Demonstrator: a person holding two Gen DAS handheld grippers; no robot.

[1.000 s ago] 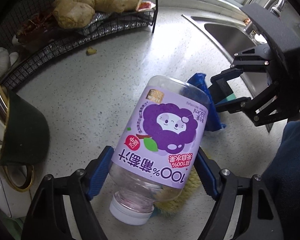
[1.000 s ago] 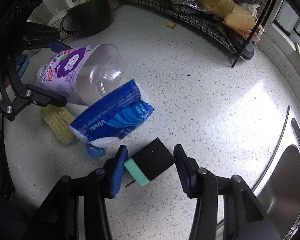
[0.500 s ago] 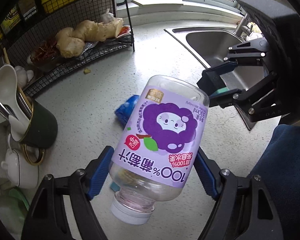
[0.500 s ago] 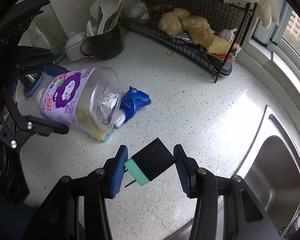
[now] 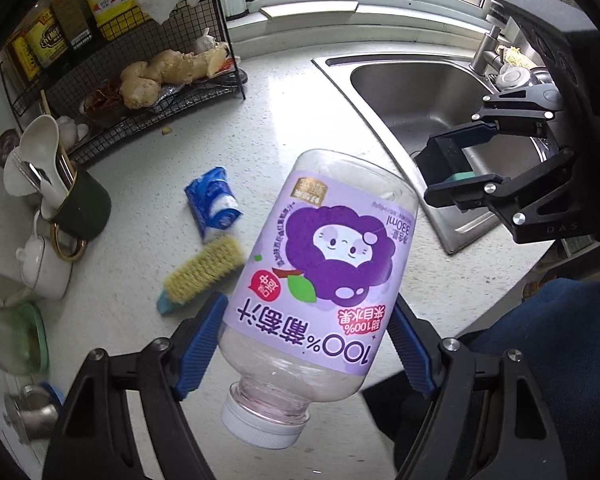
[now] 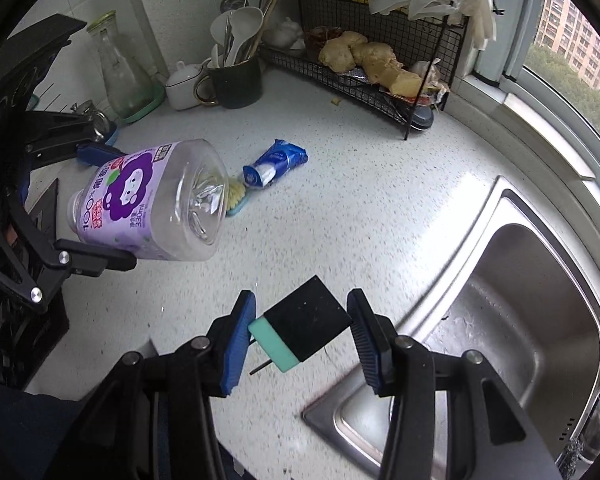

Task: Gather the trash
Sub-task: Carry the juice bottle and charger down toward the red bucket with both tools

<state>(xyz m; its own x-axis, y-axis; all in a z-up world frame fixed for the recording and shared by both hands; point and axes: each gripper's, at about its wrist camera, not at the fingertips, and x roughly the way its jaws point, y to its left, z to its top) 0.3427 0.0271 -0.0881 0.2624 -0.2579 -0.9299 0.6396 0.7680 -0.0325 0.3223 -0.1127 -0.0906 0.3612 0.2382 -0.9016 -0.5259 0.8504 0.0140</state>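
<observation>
- Height is what has changed: a second ago both grippers hung low over the speckled white countertop (image 5: 308, 92), and now they are well above it, with the whole counter and the steel sink (image 5: 420, 92) in view.
- Left gripper (image 5: 312, 344) is clamped on a clear plastic grape-juice bottle with a purple label and white cap (image 5: 320, 280), blue pads pressing its sides; the bottle lies cap-toward-camera, tilted, and looks empty, so I judge it trash already picked up.
- On the counter below, the blue tissue packet (image 5: 214, 204) lay right by the bottle a second ago and now sits apart and untouched beside a yellow-bristled scrub brush with a teal base (image 5: 200, 276); the packet may be trash still to gather, though I cannot tell whether it is used up.
- Right gripper (image 6: 302, 332) is closed on a small black block with a mint-green end (image 6: 300, 330), held as before; what it is I cannot make out.
- With both grippers full and raised, the next step is probably carrying to a bin, which no view shows.
</observation>
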